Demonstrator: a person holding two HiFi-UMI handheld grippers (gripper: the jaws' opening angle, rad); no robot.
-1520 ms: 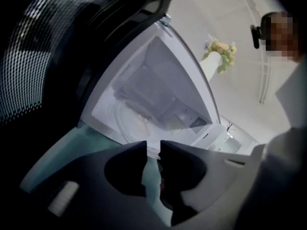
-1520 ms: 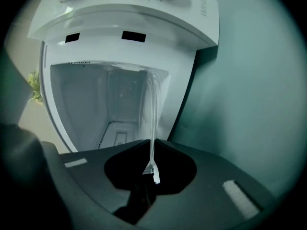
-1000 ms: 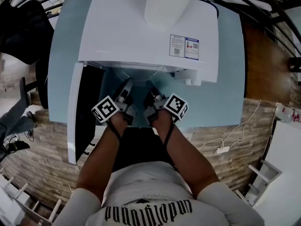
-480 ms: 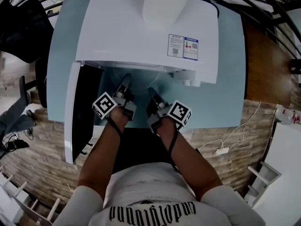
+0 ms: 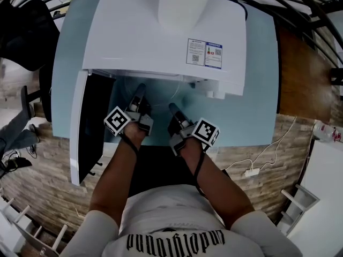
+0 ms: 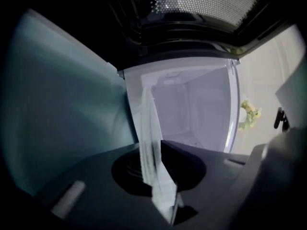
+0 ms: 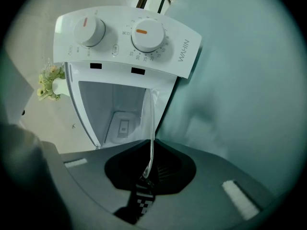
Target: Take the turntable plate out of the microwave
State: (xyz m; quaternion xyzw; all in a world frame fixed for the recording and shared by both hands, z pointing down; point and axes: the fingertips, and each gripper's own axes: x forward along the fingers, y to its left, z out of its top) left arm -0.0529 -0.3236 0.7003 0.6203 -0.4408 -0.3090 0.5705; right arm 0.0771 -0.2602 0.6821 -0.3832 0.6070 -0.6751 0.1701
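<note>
The turntable plate [image 6: 149, 138] lies flat, partly out of the microwave [image 5: 161, 36]. Its near rim is out in front of the cavity mouth; its far part looks to be just inside. You have it by that near rim with both claws.

Your left gripper [image 6: 151, 150] has just been closing, and the glass now sits edge-on between its jaws, clenched on the left part of the rim. Your right gripper [image 7: 148, 143] is clamped thin on the right part of the rim, below the microwave's control dials [image 7: 147, 34].

From either claw the plate runs straight ahead into the microwave, so I'd judge the way out is straight back toward you. The plate is round, so no long axis matters, only keeping it level. Your left claw reaches closer to the cavity than your right, so draw both back evenly or the glass may twist. The open door [image 5: 88, 122] hangs at the microwave's left, just beside your left claw.
</note>
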